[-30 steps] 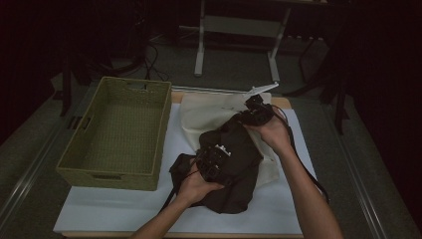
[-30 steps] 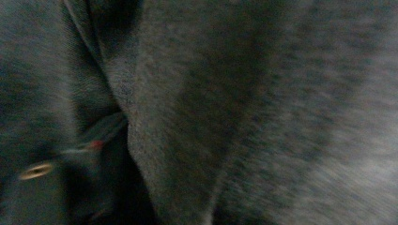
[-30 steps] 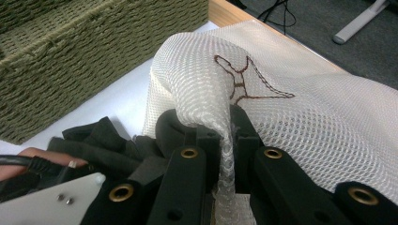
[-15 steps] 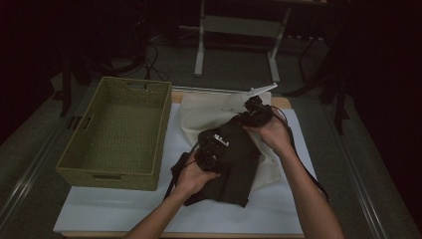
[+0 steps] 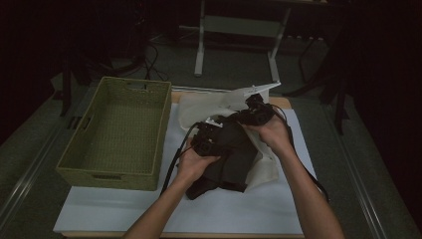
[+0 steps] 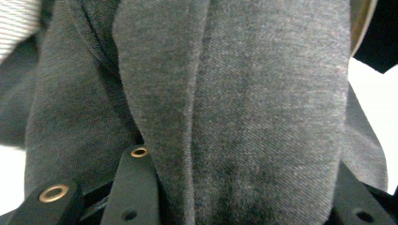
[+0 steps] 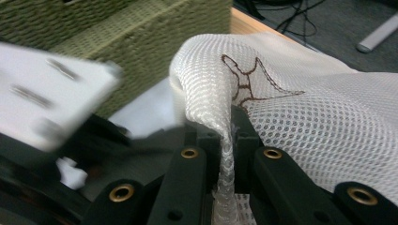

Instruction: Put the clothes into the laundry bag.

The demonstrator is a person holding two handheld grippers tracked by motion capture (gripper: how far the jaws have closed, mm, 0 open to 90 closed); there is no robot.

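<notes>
Two grippers are at work, both clamped on cloth. My left gripper (image 5: pixel 206 141) has just been closing, and in the left gripper view its jaws pinch a thick fold of the dark garment (image 6: pixel 225 117) between them. My right gripper (image 5: pixel 256 113) is closed tight on the rim of the white mesh bag (image 7: pixel 300 112), a bunched edge of mesh standing up between its jaws.

From above, the garment (image 5: pixel 231 164) sits in the middle of the white mat (image 5: pixel 149 209), its near end trailing on the mat and its far end raised toward the bag (image 5: pixel 199 107), which lies at the far side of the table. A green basket (image 5: pixel 119 134) stands to the left, just beside the cloth.

I judge the step to be feeding the garment into the bag. To do it well I want the right gripper holding the rim high and taut so the mouth gapes, while the left pushes the fold in deep before letting go. Loose sleeves could snag on the rim; I cannot tell how wide the mouth stands.
</notes>
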